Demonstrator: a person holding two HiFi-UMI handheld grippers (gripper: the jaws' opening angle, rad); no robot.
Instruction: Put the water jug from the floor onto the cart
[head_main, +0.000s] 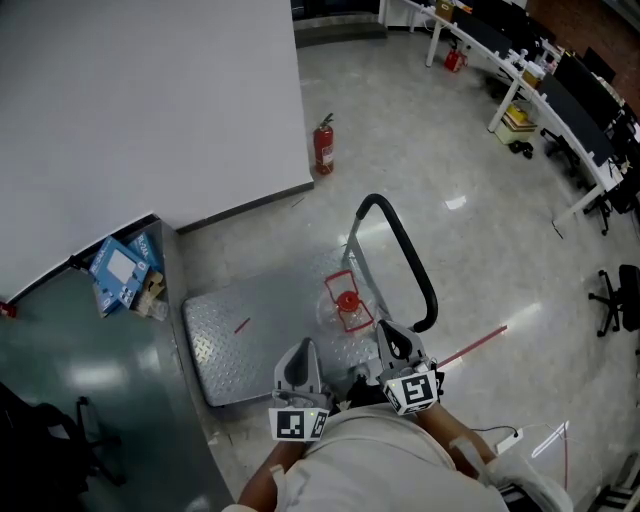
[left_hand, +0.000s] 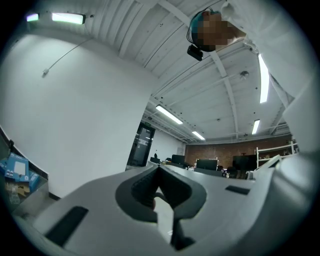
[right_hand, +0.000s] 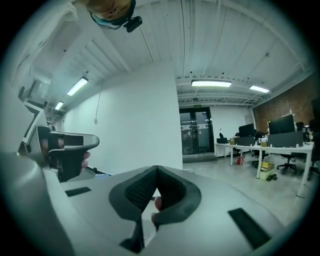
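Note:
The clear water jug with a red cap stands on the silver cart deck, close to the cart's black handle. Both grippers are held up near the person's body, pointing level, away from the jug. My left gripper has its jaws closed together with nothing in them; in the left gripper view the left gripper faces only the room and ceiling. My right gripper is also shut and empty, and in the right gripper view the right gripper points at the white wall, with the left gripper beside it.
A red fire extinguisher stands by the white wall's corner. Blue boxes lie at the left by a dark green surface. White desks and an office chair line the right side. A red strip lies on the floor.

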